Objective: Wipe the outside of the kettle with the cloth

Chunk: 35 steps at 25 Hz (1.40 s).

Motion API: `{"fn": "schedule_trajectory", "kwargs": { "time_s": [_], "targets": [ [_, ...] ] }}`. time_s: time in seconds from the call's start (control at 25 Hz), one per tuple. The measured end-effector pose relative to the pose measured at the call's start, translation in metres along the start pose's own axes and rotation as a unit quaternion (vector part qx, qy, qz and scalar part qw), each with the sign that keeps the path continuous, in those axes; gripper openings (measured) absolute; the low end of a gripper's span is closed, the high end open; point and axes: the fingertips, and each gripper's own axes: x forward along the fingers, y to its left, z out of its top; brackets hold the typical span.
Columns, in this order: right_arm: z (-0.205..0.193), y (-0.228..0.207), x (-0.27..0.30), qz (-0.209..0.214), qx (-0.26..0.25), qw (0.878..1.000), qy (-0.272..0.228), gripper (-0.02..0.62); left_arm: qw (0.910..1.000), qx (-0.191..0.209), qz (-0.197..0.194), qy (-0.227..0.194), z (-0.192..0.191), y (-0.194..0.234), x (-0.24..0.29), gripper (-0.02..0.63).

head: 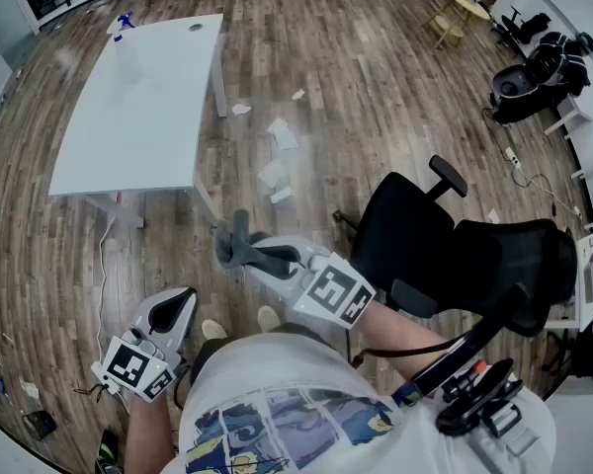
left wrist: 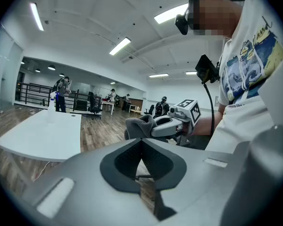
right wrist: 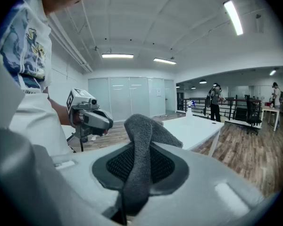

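Grey cloth (head: 235, 245) is pinched in the right hand-held gripper (head: 239, 253), just left of centre in the head view, held in the air above the wooden floor (head: 376, 117). In the right gripper view the cloth (right wrist: 142, 140) runs down between the jaws and a fold sticks up and flops toward 2 o'clock. The right hand-held gripper (right wrist: 139, 171) is grasping the cloth, pads tight on it. The left gripper view shows the same cloth (left wrist: 139, 125) bunched at the tip of the right one, at about 12 o'clock from the left jaws.

Left hand-held gripper (head: 170, 312) is at 7 o'clock in the head view, low by the person's side, well apart from the cloth. It is clenched on nothing: in its own view (left wrist: 142, 161) the jaws are together and the dark pads meet in a line.

White worktop (head: 138, 97) is at 10 to 11 o'clock in the head view, well apart from both grippers, with a spray bottle (head: 122, 25) at its far corner. White paper scraps (head: 280, 136) lie on the floor at 12 o'clock, between the worktop and the black office chair (head: 445, 255) at 3 to 4 o'clock. The person's white printed shirt (head: 277, 413) fills 6 o'clock. In the right gripper view a standing person (right wrist: 215, 100) is by a railing beyond the worktop (right wrist: 193, 128).
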Motion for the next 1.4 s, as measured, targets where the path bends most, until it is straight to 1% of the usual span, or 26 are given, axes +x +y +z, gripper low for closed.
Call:
{"fn": "schedule_trajectory", "kwargs": {
  "time_s": [0.16,0.32,0.44,0.56,0.64,0.68,0.8,0.88,1.04,1.2,1.28,1.4],
  "targets": [
    [-0.001,-0.001,-0.004,0.001,-0.001,1.0,-0.002,0.074,0.9998,-0.002,0.01,-0.017,0.007,0.002,0.0,0.0],
    [0.001,-0.004,-0.005,0.01,0.004,1.0,-0.001,0.074,0.9993,0.004,0.032,-0.022,0.015,0.009,0.002,0.0],
    [-0.001,-0.015,-0.004,0.008,0.009,1.0,0.004,0.075,0.999,-0.007,0.036,-0.027,0.019,0.021,0.008,0.002],
    [-0.003,-0.029,0.011,0.006,0.02,1.0,0.002,0.078,0.9984,-0.021,0.041,-0.034,0.019,0.043,0.008,0.043],
    [0.002,-0.038,0.028,0.008,0.022,1.0,0.0,0.078,0.9978,-0.025,0.047,-0.038,0.022,0.066,0.005,0.057],
    [0.006,-0.044,0.038,0.007,0.021,1.0,0.0,0.078,0.9977,-0.027,0.046,-0.04,0.025,0.079,0.005,0.077],
    [0.021,-0.064,0.065,-0.001,0.023,1.0,0.005,0.078,0.9976,-0.035,0.036,-0.048,0.031,0.122,0.011,0.118],
    [0.032,-0.08,0.086,-0.007,0.023,1.0,0.007,0.078,0.9974,-0.035,0.029,-0.056,0.036,0.155,0.017,0.126],
    [0.057,-0.111,0.137,-0.024,0.015,1.0,0.009,0.078,0.9981,-0.016,0.018,-0.057,0.052,0.226,0.028,0.126],
    [0.08,-0.141,0.181,-0.04,0.011,0.999,0.005,0.078,0.9983,0.009,0.027,-0.05,0.07,0.294,0.038,0.126],
    [0.088,-0.153,0.2,-0.049,0.015,0.999,0.001,0.078,0.9985,0.015,0.031,-0.042,0.078,0.329,0.044,0.146],
    [0.097,-0.165,0.225,-0.05,0.016,0.999,0.005,0.078,0.9982,0.021,0.048,-0.03,0.086,0.384,0.054,0.15]
  ]
}}
